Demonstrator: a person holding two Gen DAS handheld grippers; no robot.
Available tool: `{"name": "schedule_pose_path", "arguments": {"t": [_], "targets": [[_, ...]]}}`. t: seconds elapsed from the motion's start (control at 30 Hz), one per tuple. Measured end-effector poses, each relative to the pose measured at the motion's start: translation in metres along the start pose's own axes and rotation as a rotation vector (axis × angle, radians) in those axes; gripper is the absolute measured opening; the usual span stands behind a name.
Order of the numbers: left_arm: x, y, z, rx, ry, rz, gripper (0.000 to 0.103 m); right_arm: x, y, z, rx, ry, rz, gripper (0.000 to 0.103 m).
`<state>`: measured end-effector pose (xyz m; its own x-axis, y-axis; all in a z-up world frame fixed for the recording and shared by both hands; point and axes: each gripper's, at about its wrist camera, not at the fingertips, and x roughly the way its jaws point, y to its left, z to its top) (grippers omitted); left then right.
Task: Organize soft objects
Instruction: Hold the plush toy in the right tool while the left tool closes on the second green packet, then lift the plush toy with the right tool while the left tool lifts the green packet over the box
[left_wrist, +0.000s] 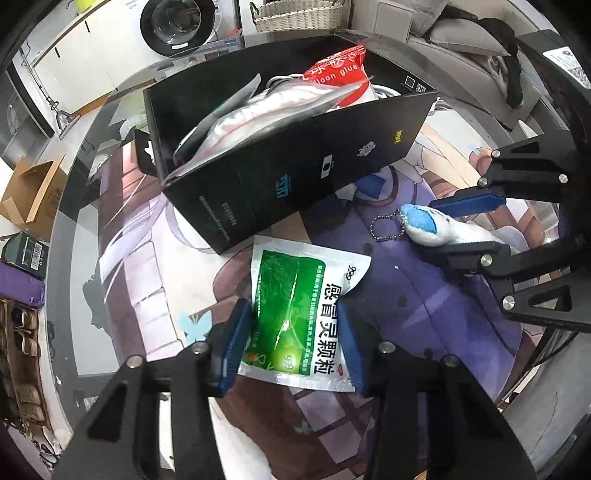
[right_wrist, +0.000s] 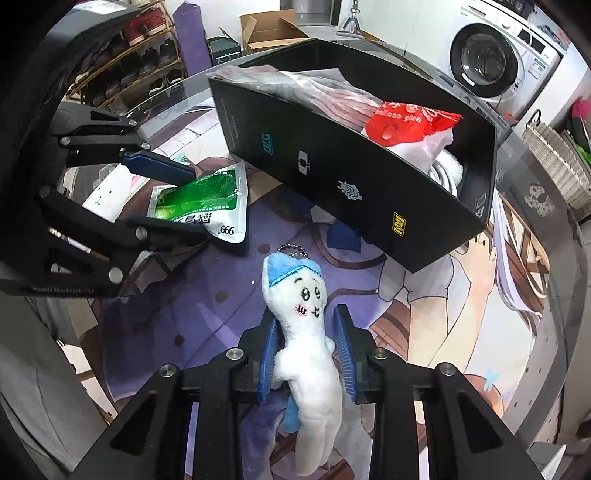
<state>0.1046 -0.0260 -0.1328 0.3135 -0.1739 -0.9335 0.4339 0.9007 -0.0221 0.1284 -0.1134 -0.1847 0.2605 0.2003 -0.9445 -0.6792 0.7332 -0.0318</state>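
A green medicine sachet (left_wrist: 299, 314) lies on the printed table mat between the blue pads of my left gripper (left_wrist: 293, 332), which touch both of its edges. It also shows in the right wrist view (right_wrist: 207, 206). My right gripper (right_wrist: 308, 339) straddles a white plush keychain doll with a blue cap (right_wrist: 306, 332); the left pad touches it, the right pad stands slightly off. The doll also shows in the left wrist view (left_wrist: 439, 229). A black box (left_wrist: 288, 173) behind holds a red-and-white packet (left_wrist: 336, 70) and a clear bag (left_wrist: 251, 114).
The round glass table's rim (left_wrist: 70, 229) curves on the left. On the floor beyond are a cardboard box (left_wrist: 33, 192) and a shoe rack (right_wrist: 140, 62). A washing machine (right_wrist: 495, 55) and a wicker basket (right_wrist: 557, 162) stand behind.
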Motion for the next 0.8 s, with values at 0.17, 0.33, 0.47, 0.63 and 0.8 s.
{"name": "schedule_pose_path", "arguments": {"t": [0.17, 0.33, 0.47, 0.63, 0.8], "targets": [[-0.008, -0.004, -0.001, 0.001, -0.011, -0.003, 0.032, -0.011, 0.01, -0.002, -0.029, -0.045, -0.012, 0.02], [-0.012, -0.001, 0.001, -0.008, -0.029, -0.016, 0.029, -0.023, 0.009, -0.001, -0.019, -0.08, -0.012, 0.02], [-0.011, 0.004, -0.001, -0.011, -0.028, -0.019, 0.029, -0.024, 0.008, 0.001, -0.016, -0.072, -0.005, 0.02], [-0.009, 0.003, 0.0, -0.005, -0.031, -0.001, 0.029, -0.023, 0.011, 0.003, -0.018, -0.075, -0.001, 0.02], [0.0, 0.002, 0.004, 0.02, -0.021, 0.045, 0.043, -0.025, 0.009, 0.002, -0.019, -0.08, 0.004, 0.02]]}}
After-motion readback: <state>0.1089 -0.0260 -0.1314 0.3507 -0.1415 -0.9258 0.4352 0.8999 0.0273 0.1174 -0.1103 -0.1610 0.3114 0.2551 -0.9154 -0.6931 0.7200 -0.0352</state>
